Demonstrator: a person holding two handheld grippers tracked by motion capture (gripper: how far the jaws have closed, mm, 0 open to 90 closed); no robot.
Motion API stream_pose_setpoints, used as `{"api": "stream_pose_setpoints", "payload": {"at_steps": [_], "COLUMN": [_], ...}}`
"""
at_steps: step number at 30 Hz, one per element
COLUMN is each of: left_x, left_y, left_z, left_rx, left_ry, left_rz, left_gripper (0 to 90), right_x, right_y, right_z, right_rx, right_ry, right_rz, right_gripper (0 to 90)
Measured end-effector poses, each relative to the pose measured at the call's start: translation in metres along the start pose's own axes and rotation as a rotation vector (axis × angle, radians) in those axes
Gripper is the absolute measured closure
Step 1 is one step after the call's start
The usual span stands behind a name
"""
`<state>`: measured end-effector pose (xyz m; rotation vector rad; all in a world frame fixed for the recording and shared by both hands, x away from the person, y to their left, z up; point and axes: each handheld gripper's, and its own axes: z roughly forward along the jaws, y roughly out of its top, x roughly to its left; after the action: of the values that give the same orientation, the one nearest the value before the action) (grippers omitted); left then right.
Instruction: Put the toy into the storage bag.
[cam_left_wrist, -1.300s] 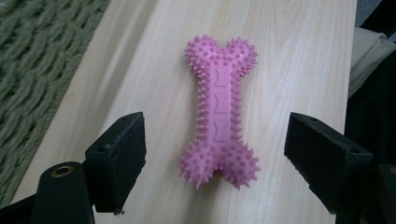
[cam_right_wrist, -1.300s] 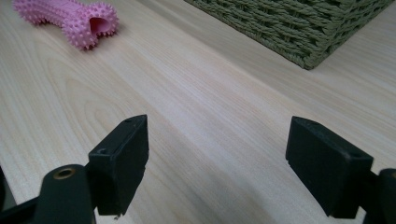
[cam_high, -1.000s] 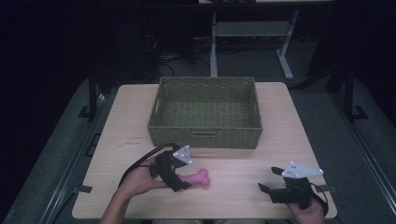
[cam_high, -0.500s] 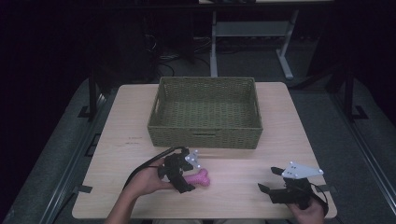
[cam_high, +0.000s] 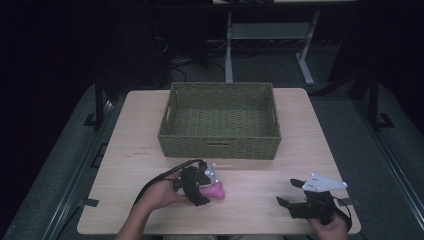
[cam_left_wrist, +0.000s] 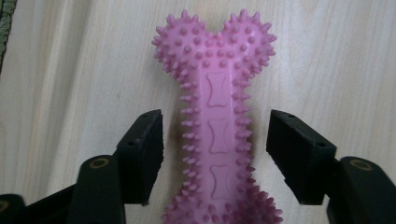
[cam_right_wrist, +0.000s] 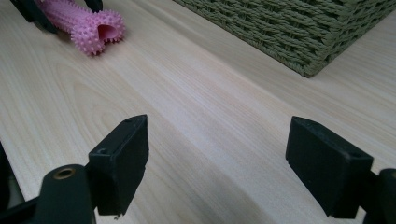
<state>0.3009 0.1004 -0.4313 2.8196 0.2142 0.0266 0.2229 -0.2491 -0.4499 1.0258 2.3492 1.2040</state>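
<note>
Pink bone toy (cam_left_wrist: 218, 135) — lower end cut off.

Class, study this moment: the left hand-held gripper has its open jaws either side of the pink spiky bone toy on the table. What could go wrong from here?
1. The left hand-held gripper straddles the toy at its narrow shaft; the soft spikes may let it slip or twist when the jaws close.
2. The basket wall stands close behind; a low lift could knock the toy against it.
3. The right hand-held gripper is open over bare table, too far off to steady anything.
</note>
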Motion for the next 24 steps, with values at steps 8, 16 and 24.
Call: {"api": "stream_pose_setpoints", "payload": {"at_steps": [8, 16, 24], "left_x": [0.0001, -0.0005, -0.0011], "left_y": [0.0013, 0.0030, 0.0032], "left_z": [0.0017, 0.0046, 0.0053], "left_rx": [0.004, 0.018, 0.020], "left_ry": [-0.001, 0.000, 0.006], "left_rz": [0.006, 0.018, 0.025], "left_gripper": [42.3, 50.6, 56.3], "right_x": [0.0002, 0.0007, 0.0005], "right_y": [0.0001, 0.0003, 0.0006], "right_z": [-0.0014, -0.0032, -0.0040], "right_rx": [-0.007, -0.016, -0.025], "right_ry": [0.001, 0.000, -0.004], "right_rz": [-0.002, -0.001, -0.004], "right_gripper": [20.9, 20.9, 20.9]}}
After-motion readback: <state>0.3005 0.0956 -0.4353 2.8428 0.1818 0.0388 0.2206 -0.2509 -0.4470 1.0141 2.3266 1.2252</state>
